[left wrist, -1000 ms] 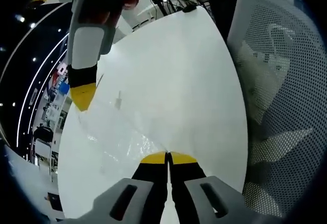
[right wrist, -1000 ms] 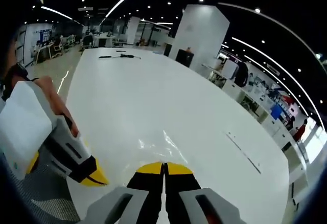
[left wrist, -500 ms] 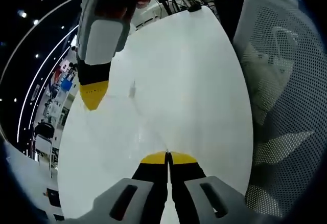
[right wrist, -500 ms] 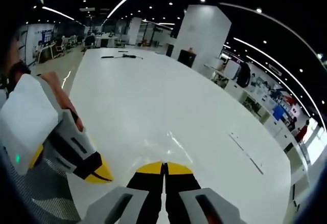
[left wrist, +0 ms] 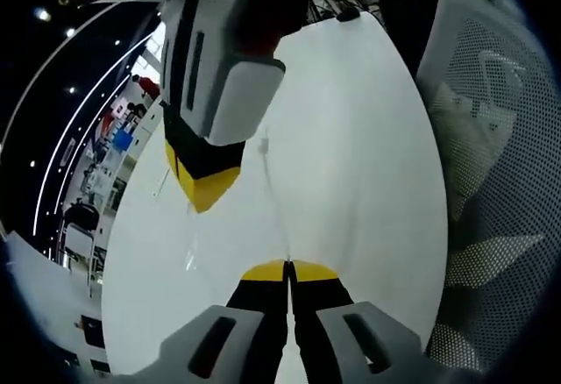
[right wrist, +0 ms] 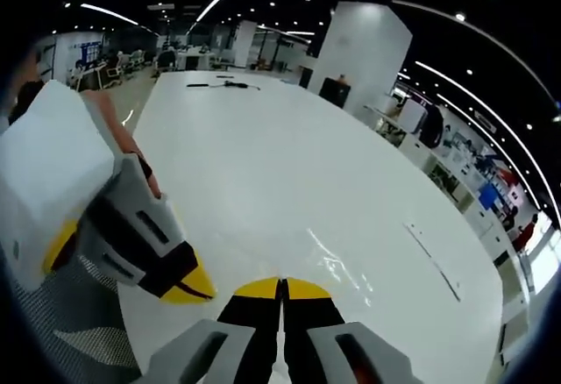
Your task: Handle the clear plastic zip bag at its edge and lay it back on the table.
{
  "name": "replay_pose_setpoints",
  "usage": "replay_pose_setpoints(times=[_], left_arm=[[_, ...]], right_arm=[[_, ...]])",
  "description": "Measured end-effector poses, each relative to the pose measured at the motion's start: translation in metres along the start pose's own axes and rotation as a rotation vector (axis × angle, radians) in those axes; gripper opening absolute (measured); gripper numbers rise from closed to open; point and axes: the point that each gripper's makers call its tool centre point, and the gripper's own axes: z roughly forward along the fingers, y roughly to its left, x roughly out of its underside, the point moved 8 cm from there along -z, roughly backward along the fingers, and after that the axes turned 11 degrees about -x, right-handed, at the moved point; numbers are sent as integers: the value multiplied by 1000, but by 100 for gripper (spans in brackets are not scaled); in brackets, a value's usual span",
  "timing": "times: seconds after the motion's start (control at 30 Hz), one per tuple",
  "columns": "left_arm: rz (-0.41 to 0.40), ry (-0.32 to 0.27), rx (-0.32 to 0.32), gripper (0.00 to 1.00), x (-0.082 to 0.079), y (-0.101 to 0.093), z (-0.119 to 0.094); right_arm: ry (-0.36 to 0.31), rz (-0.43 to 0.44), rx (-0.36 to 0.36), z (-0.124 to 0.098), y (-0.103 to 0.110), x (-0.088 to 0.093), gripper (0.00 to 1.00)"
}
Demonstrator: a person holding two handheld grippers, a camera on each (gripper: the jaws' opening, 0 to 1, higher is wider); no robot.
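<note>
Over white table (right wrist: 289,165): both claws pinched on bag edge.

Right gripper (right wrist: 282,289) sits low, yellow-tipped jaws pressed together over the white surface (right wrist: 263,165). Left gripper (right wrist: 180,280) is just beside it, a glint of the clear plastic zip bag (right wrist: 337,261) ahead.

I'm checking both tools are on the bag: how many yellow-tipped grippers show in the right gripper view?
2. The right gripper rises from the bottom centre, jaws shut on the clear plastic zip bag. The left gripper comes in from the left, close beside it.
</note>
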Motion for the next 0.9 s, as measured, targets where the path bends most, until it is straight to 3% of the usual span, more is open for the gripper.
replay_pose_setpoints(times=[0.57, 0.9], left_arm=[[-19, 18, -19, 0, 0, 3, 0], [-5, 23, -19, 0, 2, -1, 5]], right_arm=[[40, -1, -52, 10, 6, 11, 0], [49, 28, -61, 2, 12, 18, 5]])
